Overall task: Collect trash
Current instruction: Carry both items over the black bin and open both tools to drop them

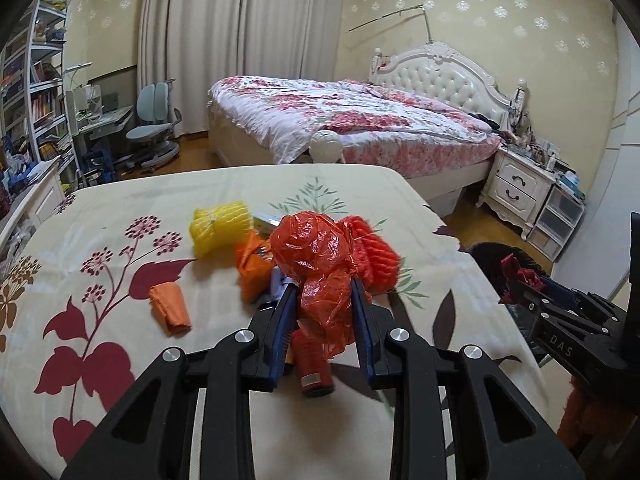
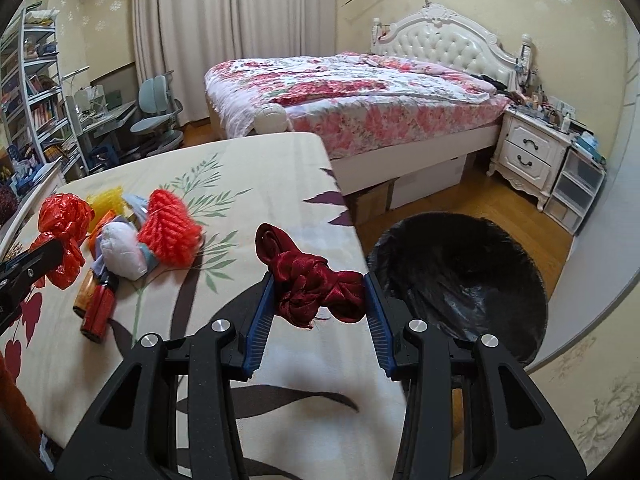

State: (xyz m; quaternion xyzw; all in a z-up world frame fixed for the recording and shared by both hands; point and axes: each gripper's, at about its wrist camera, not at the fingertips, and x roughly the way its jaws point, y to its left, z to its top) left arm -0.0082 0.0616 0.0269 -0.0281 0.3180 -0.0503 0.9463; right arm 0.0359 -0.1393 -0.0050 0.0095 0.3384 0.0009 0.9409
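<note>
My left gripper point(image 1: 324, 300) is clenched on a crumpled red plastic bag point(image 1: 316, 260), above the floral cloth point(image 1: 120, 208). My right gripper point(image 2: 320, 292) grasps a dark red ribbon point(image 2: 316, 280) near the black-lined bin point(image 2: 460, 280).

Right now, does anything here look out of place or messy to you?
Yes: a heap of litter sits on the flowered tabletop, including a yellow foam net, an orange foam net and a toppled red can. Otherwise each gripper just holds trash: the left gripper a crumpled red plastic bag, the right gripper dark red ribbon.
</note>
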